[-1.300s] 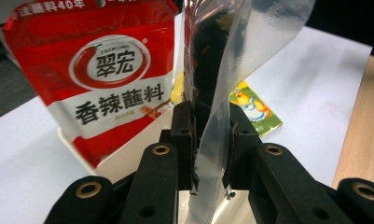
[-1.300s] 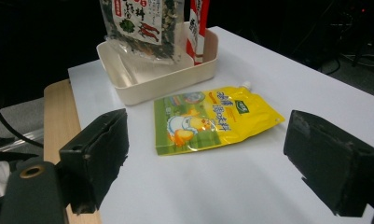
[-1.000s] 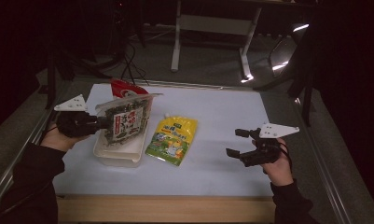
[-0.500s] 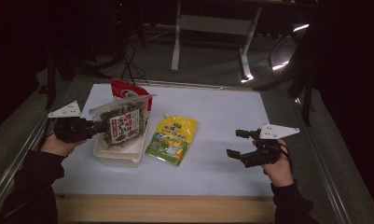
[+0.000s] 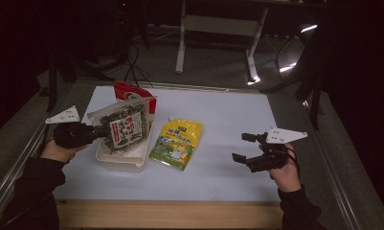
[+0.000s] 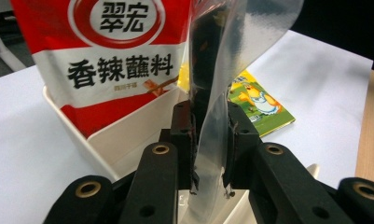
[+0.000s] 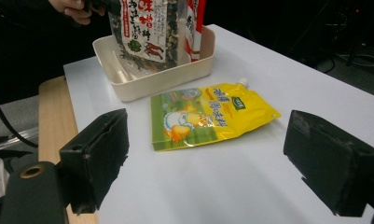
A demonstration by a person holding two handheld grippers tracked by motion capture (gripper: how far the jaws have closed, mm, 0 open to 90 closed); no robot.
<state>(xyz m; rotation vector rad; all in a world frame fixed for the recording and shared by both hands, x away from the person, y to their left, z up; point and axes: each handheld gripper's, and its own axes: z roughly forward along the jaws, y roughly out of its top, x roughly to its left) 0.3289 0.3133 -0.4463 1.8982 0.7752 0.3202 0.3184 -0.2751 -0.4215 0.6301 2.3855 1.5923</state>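
Drawn back toward nine o'clock since the earlier frame, the left gripper [image 5: 102,130] stays clamped on the seaweed packet [image 5: 125,130], upright over the cream tray [image 5: 120,162]. Its clear edge looks thin, floppy and slick, so a grip near the stiffer seam seems safest. Right gripper [image 5: 242,149] rests wide open at three o'clock. Beyond lies the yellow pouch [image 5: 177,143]; farther, the red sachet [image 5: 132,92].

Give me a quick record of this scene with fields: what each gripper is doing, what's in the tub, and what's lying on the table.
left gripper: shut on the clear edge of the seaweed snack bag, held upright over the tub
right gripper: open, empty, facing the yellow pouch
cream tub: holds the red sauce packet standing at its far end
yellow pouch: lies flat on the white table, beside the tub, spout toward the far side
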